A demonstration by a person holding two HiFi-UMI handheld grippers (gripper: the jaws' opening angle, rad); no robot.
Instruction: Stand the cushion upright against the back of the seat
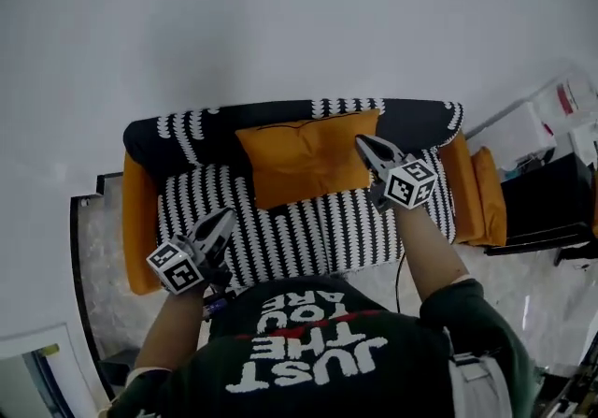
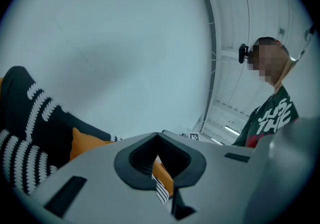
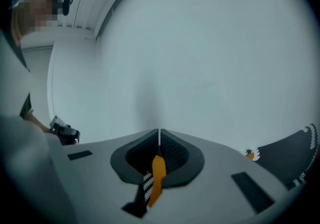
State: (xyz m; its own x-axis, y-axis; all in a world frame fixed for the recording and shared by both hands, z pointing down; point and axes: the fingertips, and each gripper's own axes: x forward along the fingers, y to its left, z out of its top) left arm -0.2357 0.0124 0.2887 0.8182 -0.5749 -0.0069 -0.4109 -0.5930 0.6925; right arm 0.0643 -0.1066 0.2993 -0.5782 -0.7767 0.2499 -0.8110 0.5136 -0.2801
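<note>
Leaning against the black-and-white backrest (image 1: 187, 137) of a small sofa (image 1: 280, 243), an orange cushion (image 1: 304, 164) sits at the middle of the seat. Its top edge lies along the back and its lower edge rests on the striped cover.

The person's right gripper (image 1: 363, 143) hangs over the cushion's upper right corner with its jaws pressed together on nothing; its own view looks at the pale wall (image 1: 280, 14) beyond the tips. The left gripper (image 1: 227, 217) is held well apart from the cushion, above the front left of the seat. It too is clenched and empty.

Judged from how it lies, the cushion seems to be standing in place already, or close to it.

It looks light and soft, a stuffed fabric square that would dent and sag rather than hold its shape. The woven cover should give the pads a fair bite. The best hold is probably a pinch on an upper corner or along the top seam, where the cloth is doubled and firm. A grip at mid-panel would likely gather loose fabric and let the body flop forward.
</note>
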